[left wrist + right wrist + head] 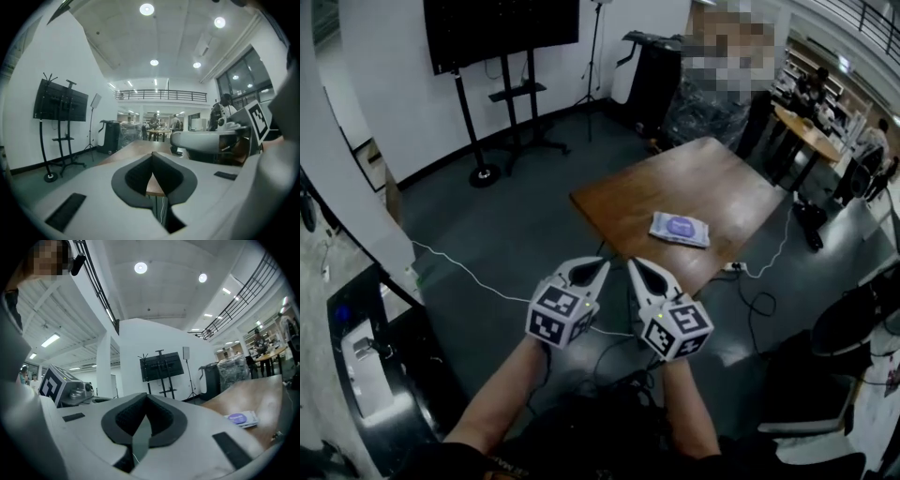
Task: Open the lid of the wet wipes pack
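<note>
Two grippers w/ jaws pressed together, empty: L gripper (598, 270), R gripper (636, 270), over grey floor (516, 230). Wet wipes pack (680, 229) lies on brown wooden surface (698, 178) at 1 o'clock from them; TV on stand (502, 28) at 11 o'clock.

Wet wipes pack (680, 229): label unreadable (too small).

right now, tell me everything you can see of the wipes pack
The pack is a flat, soft-looking rectangular pouch, pale with a purple oval on top. The oval is probably the lid, and it looks flat and shut. The pack lies face up on the brown wooden table, close to the edge nearest the viewer. Only the table touches it.
</note>
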Motion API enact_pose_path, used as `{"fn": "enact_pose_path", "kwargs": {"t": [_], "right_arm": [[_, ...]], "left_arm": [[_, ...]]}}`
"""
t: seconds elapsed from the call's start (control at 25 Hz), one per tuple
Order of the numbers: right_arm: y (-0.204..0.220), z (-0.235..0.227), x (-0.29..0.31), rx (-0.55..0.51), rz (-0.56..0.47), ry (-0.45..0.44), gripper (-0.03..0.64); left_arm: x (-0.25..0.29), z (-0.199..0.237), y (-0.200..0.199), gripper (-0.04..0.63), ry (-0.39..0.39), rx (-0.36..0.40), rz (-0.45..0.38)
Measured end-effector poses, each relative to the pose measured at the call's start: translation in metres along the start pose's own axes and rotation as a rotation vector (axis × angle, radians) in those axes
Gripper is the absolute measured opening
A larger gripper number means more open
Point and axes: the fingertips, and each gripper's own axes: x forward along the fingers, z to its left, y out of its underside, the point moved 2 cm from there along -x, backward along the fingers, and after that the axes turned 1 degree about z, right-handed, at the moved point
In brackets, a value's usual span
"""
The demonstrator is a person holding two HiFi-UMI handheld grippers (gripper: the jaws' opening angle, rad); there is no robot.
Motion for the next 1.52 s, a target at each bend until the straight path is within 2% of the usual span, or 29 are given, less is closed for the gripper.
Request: {"fn": "enact_pose_path", "kwargs": {"t": [0.16, 0.4, 0.76, 0.96, 1.2, 1.32, 1.52], "right_arm": [[-0.002, -0.046, -0.026, 0.016, -0.004, 0.090, 0.009], [0.000, -0.115, -0.050, 0.043, 0.005, 0.177, 0.010], [0.007, -0.209, -0.062, 0.058, 0.051, 0.189, 0.010], [0.016, -0.242, -0.055, 0.050, 0.098, 0.186, 0.011], [0.029, -0.278, -0.036, 0.091, 0.128, 0.235, 0.011], [0.040, -0.301, -0.024, 0.101, 0.154, 0.292, 0.011], [0.061, -0.336, -0.004, 0.105, 0.212, 0.425, 0.011]], "left_arm": [[0.044, -0.033, -0.008, 0.006, 0.083, 0.021, 0.011], [0.110, -0.067, -0.007, 0.006, 0.154, 0.053, 0.061], [0.205, -0.092, -0.001, 0.006, 0.174, 0.121, 0.129], [0.241, -0.086, 0.007, 0.006, 0.139, 0.182, 0.185], [0.283, -0.064, 0.020, 0.006, 0.156, 0.215, 0.242], [0.311, -0.050, 0.028, 0.006, 0.195, 0.237, 0.258], [0.353, -0.032, 0.047, 0.006, 0.318, 0.252, 0.282]]}}
